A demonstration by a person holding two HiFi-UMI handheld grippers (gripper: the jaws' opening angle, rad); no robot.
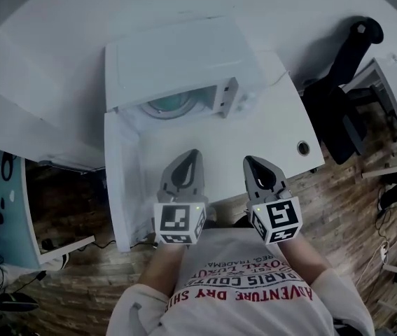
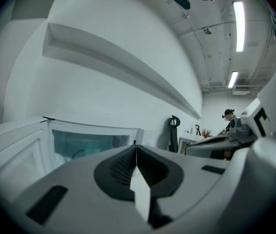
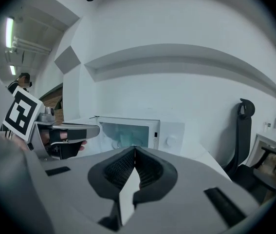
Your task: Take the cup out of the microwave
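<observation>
Microwave (image 1: pixel 177 61) ahead of both grippers: white shell, pale teal cavity. Bench (image 1: pixel 282 124) white. Left hand-held gripper (image 1: pixel 192 152) and right hand-held gripper (image 1: pixel 248 159): grey, black ribbed pads (image 2: pixel 123 169), black-and-white marker cubes (image 1: pixel 178 221). Office chair (image 1: pixel 338 96) to their right black. Floor (image 1: pixel 352 201) brown wood planks.

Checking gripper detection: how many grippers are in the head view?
2. Left gripper over the white table in front of the open microwave; right gripper beside it on its right. Both shut, empty. None looks hidden.

Cool, flat light comes from the ceiling strips (image 2: pixel 239 26), and shadows stay faint. Every view bows like a fisheye, darkens toward its corners and looks slightly soft.
</observation>
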